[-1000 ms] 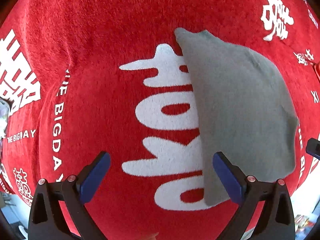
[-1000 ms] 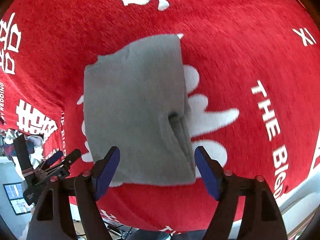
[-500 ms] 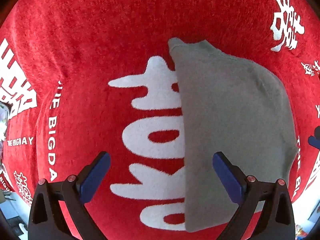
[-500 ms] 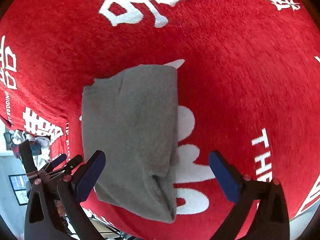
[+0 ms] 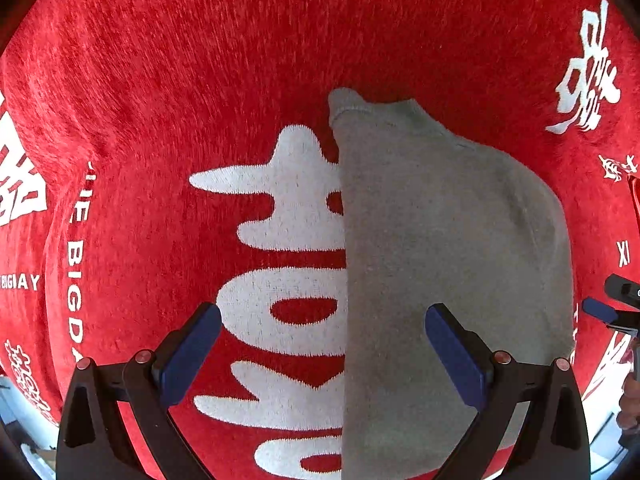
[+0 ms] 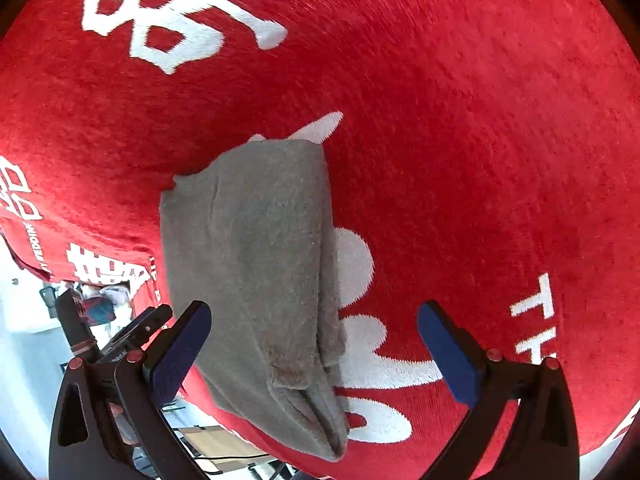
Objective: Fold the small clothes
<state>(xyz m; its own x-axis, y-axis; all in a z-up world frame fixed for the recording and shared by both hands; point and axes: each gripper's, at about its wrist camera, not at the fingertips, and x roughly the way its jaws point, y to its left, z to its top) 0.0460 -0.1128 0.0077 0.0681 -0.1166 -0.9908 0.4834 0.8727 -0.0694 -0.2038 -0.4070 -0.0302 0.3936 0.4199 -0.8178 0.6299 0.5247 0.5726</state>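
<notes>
A small grey garment [image 5: 448, 264] lies folded flat on a red cloth with white lettering [image 5: 200, 100]. In the left wrist view its straight left edge runs down the middle. My left gripper [image 5: 322, 354] is open and empty, hovering above that edge near the garment's near end. In the right wrist view the garment [image 6: 256, 264] shows stacked folded layers at its near right corner. My right gripper [image 6: 312, 350] is open and empty, above that near corner. The right gripper also shows at the far right of the left wrist view [image 5: 612, 312].
The red cloth [image 6: 480, 140] covers the whole work surface and hangs over the table edge at the left of the right wrist view. The left gripper's body [image 6: 120, 336] and room clutter show beyond that edge.
The right gripper has opened wider and pulled back, so the garment looks smaller and farther. The left gripper has shifted slightly right over the garment's edge. The garment lies still.
</notes>
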